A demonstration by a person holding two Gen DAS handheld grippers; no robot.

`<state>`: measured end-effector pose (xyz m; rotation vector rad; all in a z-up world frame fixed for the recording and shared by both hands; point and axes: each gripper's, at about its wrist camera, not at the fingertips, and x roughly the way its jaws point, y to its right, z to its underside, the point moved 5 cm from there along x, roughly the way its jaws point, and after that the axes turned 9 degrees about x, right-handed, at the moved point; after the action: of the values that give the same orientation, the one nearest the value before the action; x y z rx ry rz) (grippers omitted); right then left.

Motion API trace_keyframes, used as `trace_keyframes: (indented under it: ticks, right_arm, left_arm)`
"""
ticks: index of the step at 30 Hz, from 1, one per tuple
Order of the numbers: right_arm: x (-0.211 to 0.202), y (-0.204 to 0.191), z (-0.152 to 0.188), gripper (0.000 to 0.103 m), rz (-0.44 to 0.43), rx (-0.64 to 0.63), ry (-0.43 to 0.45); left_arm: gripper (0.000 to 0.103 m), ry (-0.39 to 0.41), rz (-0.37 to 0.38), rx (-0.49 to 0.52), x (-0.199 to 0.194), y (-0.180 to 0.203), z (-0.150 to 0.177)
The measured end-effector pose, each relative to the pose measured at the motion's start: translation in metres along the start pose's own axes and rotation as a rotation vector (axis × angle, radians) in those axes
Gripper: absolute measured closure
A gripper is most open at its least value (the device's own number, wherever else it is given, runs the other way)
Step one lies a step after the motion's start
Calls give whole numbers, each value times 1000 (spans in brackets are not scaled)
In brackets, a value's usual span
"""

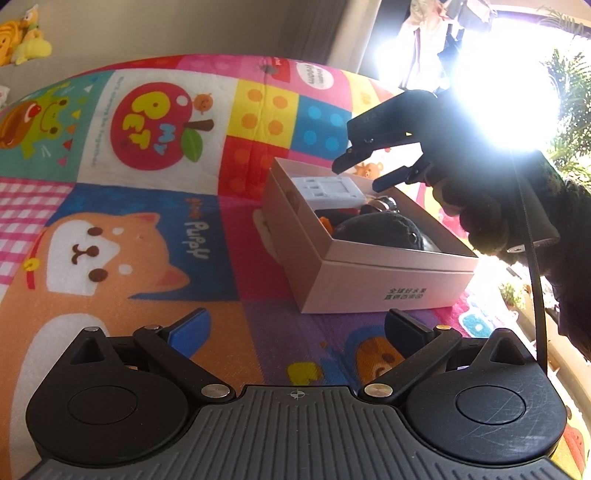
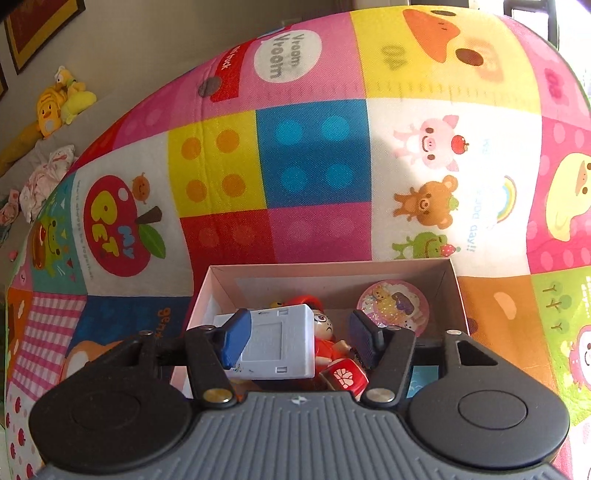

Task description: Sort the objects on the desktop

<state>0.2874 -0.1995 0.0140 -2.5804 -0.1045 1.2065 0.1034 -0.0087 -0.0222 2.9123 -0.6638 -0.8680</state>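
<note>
The right tongs (image 2: pixel 301 341) hang parted and empty over the pink box (image 2: pixel 218 291), where the white block (image 2: pixel 280 343) lies among toys, so the drop looks done; the left tongs (image 1: pixel 295 328), also apart, wait above the mat (image 1: pixel 147 229).

Bg: bright cartoon play mat (image 2: pixel 314 155) fills most of both views, patchwork squares w/ animals, apple, dot blocks. Beige wall (image 1: pixel 184 26) behind. Yellow plush toys (image 2: pixel 59 103) on grey ledge by wall, crumpled pink cloth (image 2: pixel 44 177) near them. Dark picture frame (image 2: pixel 33 26) top left. Window (image 1: pixel 498 92) at right, strong glare, green plants (image 1: pixel 569 88) beside it
</note>
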Motion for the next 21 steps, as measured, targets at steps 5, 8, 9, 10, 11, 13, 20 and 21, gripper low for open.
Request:
trace_keyframes:
  ticks: [5,8,9,10,11,13,20,21]
  right_arm:
    - [4,-6,21,51,-28,-10,-67]
    - [-18,-6,33,53,-72,-12,-39]
    - [-30,-5,36,53,-81,-22,-14]
    - [-41,-4,38,53,-85,-33,13]
    - [-59,-2,42,53,-91,-45,53]
    - [-86,4,49,50,-118,-54,93]
    - [-155,40,117,1,-112,-65,147]
    - [-159,43,132,0,-113,-73,142]
  left_arm:
    - [0,-7,-9,-5,2,-2,2]
    - [0,-12,-15,-4,3,-3,3]
    - [0,-15,-17,-3,3,-3,3]
    - [0,-18,-17,-3,4,-3,3]
    - [0,-20,-18,-2,4,-3,3]
    - [0,-20,-21,3,4,-3,3]
    - [0,-17,-63,41,1,3,4]
    - [0,-10,-82,59,-4,7,4]
